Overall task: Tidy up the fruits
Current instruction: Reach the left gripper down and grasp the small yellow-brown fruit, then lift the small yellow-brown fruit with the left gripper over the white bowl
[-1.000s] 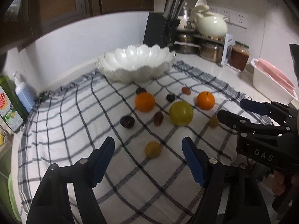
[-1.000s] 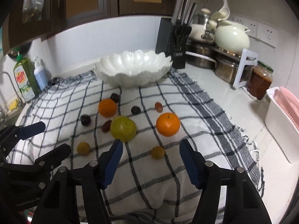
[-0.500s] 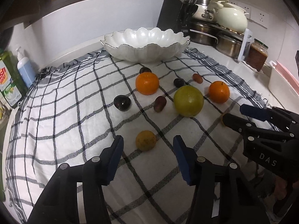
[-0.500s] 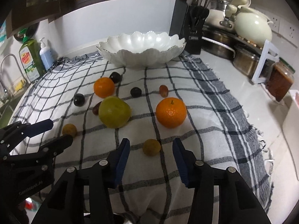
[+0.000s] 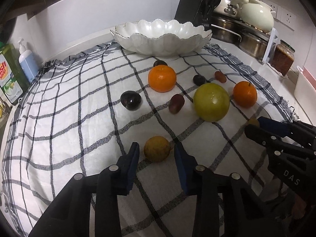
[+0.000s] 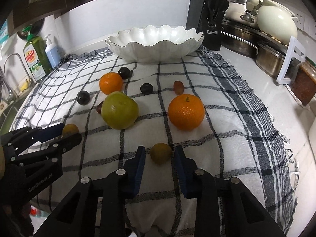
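Pick step: L gripper (image 5: 156,154) & R gripper (image 6: 160,156) each spread astride a small yellow-brown round fruit (image 5: 157,148) (image 6: 160,153) on checked cloth (image 5: 65,118); next: pinch, carry to scalloped white bowl (image 5: 161,37).

A large yellow-green fruit (image 6: 120,112) sits mid-cloth, a reddish grape (image 5: 176,103) just beside it; two oranges lie apart, one (image 6: 186,112) stem up on the right, the other (image 5: 162,75) nearer the white scalloped bowl (image 5: 161,36), touching a dark plum (image 6: 124,72) behind it; two more dark plums (image 5: 131,100) (image 6: 146,88) and a small red grape (image 6: 178,87) lie scattered; two small dull-yellow fruits (image 5: 157,148) (image 6: 160,153) rest nearest, each upright on the checked cloth, well apart
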The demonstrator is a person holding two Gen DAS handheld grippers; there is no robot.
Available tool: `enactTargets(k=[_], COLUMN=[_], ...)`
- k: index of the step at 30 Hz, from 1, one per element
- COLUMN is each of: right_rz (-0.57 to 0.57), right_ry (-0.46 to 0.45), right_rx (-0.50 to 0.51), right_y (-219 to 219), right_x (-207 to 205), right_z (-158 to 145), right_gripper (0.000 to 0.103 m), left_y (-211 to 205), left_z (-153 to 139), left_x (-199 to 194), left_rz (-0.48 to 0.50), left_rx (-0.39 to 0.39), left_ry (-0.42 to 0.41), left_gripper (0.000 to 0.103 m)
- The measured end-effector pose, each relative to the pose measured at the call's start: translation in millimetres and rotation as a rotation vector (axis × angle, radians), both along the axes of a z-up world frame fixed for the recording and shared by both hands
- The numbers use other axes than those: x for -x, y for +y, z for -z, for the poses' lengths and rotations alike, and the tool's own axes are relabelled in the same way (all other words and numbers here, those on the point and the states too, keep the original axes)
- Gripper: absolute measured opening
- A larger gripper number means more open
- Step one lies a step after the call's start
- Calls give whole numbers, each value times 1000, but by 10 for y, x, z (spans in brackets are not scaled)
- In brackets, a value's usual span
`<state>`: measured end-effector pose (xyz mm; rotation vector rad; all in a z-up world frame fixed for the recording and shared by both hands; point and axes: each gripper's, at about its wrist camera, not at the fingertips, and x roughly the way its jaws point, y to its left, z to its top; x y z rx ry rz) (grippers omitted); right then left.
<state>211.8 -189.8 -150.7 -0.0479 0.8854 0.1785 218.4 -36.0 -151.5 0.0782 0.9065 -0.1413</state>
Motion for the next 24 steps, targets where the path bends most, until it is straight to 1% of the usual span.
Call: enactTargets(k=[2,3,7,11,17,24], right_rz=[-2,-1,1,-7,-22,-28], right_ry=[6,6,2,-18,-63,-133], right_rx=[3,6,6,-1,-28,-56], right_y=[6,5,4,26,61,63], right_x=[-2,-1,10,40,58,48], right_z=[14,19,11,-64,-263,-536], right_gripper=[25,25,25,25,25,25], left_y=[2,8,1,9,40,21], left_z=[9,5,-8,-84,-270,-577], left_x=[-9,-10,3,24,43,46], left_rz=[0,1,2,1,9,34], left_rx=[-5,-3,1,10,37,18], left_ry=[1,1,-4,-22,-62,-149], left_gripper=[29,27,27,27,27,27])
